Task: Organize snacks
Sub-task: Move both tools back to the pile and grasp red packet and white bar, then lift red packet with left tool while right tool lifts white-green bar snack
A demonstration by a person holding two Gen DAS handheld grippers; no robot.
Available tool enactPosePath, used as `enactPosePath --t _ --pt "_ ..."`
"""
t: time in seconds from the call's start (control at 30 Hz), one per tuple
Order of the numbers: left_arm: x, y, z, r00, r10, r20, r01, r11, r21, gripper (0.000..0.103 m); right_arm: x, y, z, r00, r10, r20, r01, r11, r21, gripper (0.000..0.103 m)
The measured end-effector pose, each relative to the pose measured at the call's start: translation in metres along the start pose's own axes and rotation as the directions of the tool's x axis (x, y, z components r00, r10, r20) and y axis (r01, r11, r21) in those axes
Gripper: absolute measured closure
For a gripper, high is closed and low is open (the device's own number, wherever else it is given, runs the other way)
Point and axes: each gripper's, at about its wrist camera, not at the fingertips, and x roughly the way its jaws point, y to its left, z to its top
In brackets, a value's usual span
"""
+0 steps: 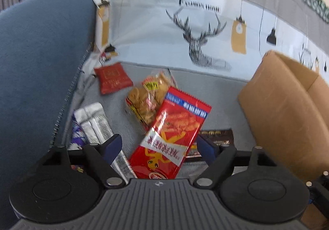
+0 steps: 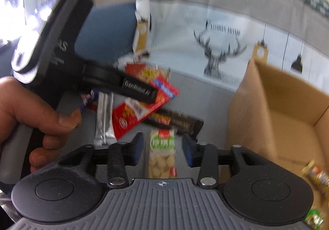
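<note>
left gripper (image 1: 159, 145) jaws wide apart, long red snack packet (image 1: 170, 139) lying loose between them at lower centre, no pad pressing it | right gripper (image 2: 162, 147) jaws parted around green-label nut packet (image 2: 162, 154), gaps either side | cardboard box (image 2: 257, 119) open at right edge, snacks inside

- Home, prob. living rm: blue upholstered cushion (image 1: 41, 61) w/ zipper seam
- Deer-print fabric cover (image 1: 197, 41) draped behind
- Cardboard box (image 2: 277, 110) + loose snack packs (image 1: 174, 133) on grey cloth
</note>
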Motion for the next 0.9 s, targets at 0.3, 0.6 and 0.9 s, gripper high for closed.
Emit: enactPosePath --t 0.3,0.6,0.9 --pt "0.023 -0.017 -0.009 0.997 0.035 -0.062 -0.027 0.992 0.123 0.036 0.041 0.008 -0.011 0.985 -0.011 -0.171 0.009 1.0 -0.01 0.037" --pt "-0.008 -0.012 -0.007 1.0 -0.01 -0.022 0.011 1.0 0.022 0.054 0.042 0.002 -0.018 0.982 0.046 -0.182 -0.044 0.999 0.01 0.065" --pt "-0.056 0.005 -0.017 0.995 -0.097 0.006 0.096 0.972 -0.214 0.054 0.013 0.0 -0.023 0.983 0.102 -0.149 -0.099 0.995 0.027 0.065"
